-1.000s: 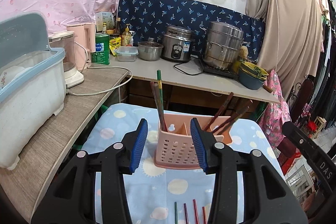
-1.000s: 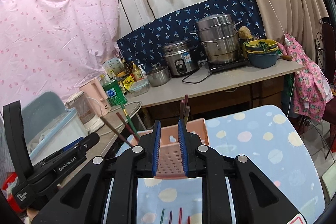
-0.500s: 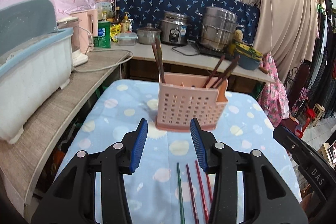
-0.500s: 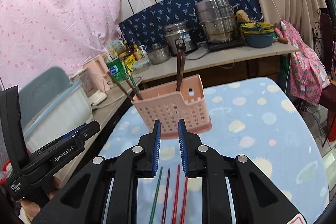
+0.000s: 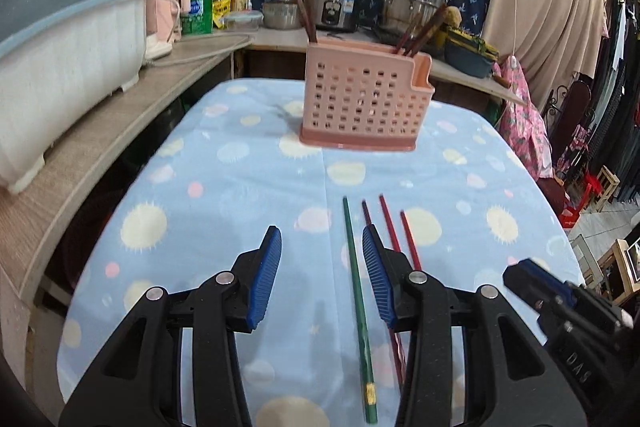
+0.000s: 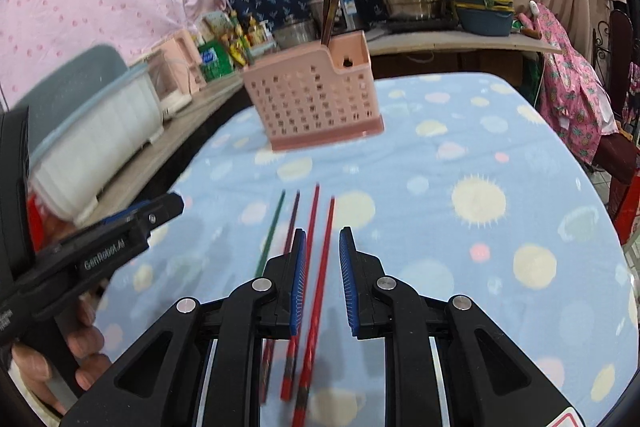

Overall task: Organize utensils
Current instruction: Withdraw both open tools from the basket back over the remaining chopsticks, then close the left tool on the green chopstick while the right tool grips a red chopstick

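A pink perforated plastic utensil caddy stands near the far edge of a table covered with a light-blue cloth printed with pale dots and suns; several dark wooden chopsticks stick up out of it. Four loose chopsticks lie side by side toward the near edge of the cloth: a green chopstick at the left, a dark maroon one next to it, then two red chopsticks. The left gripper hovers with its blue-padded jaws partly apart, holding nothing, the green chopstick below the gap. The right gripper has a narrow gap, empty too, above a red chopstick
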`<state>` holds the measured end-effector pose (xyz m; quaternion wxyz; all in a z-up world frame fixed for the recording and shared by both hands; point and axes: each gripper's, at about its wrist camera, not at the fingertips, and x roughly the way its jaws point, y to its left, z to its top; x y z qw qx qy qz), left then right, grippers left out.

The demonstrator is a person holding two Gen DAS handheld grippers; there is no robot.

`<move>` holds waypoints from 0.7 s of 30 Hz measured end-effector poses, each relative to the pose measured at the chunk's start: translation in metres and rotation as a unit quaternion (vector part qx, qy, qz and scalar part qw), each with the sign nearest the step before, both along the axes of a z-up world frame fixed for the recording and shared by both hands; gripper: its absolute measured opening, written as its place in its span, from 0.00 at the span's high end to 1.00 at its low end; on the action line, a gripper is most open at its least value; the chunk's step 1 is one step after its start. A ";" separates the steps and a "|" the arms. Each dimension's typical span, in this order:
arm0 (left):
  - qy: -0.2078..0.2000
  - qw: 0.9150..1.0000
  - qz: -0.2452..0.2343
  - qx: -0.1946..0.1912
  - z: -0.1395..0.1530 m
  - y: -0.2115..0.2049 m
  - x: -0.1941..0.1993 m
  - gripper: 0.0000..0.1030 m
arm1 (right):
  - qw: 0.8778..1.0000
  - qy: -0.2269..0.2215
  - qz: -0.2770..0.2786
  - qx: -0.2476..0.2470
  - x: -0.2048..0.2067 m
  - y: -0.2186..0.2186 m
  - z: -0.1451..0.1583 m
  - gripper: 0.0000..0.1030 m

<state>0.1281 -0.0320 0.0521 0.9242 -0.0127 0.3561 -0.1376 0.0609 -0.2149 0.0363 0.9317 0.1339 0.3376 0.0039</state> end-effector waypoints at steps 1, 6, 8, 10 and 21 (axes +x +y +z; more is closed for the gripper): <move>0.005 1.000 0.001 0.001 -0.004 0.001 -0.003 0.61 | 1.000 0.008 0.004 -0.001 -0.005 0.003 -0.007 0.83; 0.026 1.000 -0.002 0.008 -0.026 0.005 -0.018 0.61 | 0.999 0.043 0.022 -0.001 -0.028 0.019 -0.037 0.82; 0.032 0.999 -0.004 0.010 -0.032 0.006 -0.023 0.61 | 0.998 0.054 0.030 -0.008 -0.036 0.027 -0.046 0.83; 0.037 0.999 -0.004 0.010 -0.037 0.008 -0.028 0.61 | 0.997 0.063 0.034 -0.017 -0.041 0.033 -0.054 0.83; 0.049 0.999 -0.020 0.007 -0.048 0.007 -0.050 0.57 | 0.996 0.079 0.038 -0.031 -0.051 0.041 -0.070 0.83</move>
